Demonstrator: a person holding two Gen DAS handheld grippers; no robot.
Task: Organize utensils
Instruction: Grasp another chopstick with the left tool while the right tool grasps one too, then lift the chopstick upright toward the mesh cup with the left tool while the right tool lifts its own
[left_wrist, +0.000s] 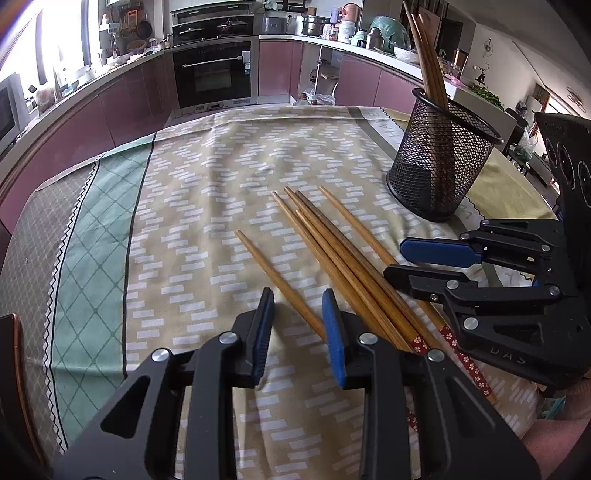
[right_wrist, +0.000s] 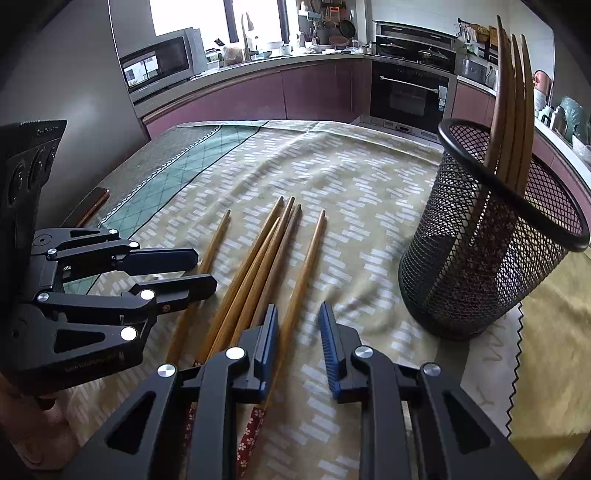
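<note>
The table is covered with a cloth (left_wrist: 207, 192) that is green at the left edge and yellowish with white dashes in the middle. On the left the left gripper (left_wrist: 298, 314) points down at the cloth. Its jaws stand a little apart and pinch nothing; the pads do not press on any chopstick. Between them lies the lone chopstick (left_wrist: 275, 275), set apart from the others, with its near end just beside the right blue pad.

To the right of it is the bundle (left_wrist: 332, 243) of four chopsticks that lie close together, some crossing, and then one more chopstick (right_wrist: 308, 266) a little apart. Their thick ends with a red flower pattern point toward the person.

The right gripper (right_wrist: 298, 317) hangs over this last chopstick, which runs between its fingers. The jaws are narrow but not pressed together, and they hold nothing.

At the far right the black mesh holder (right_wrist: 484, 266) stands upright on the cloth, well apart from the lying chopsticks. Several chopsticks (right_wrist: 511, 92) already stand in it and lean against its rim.
</note>
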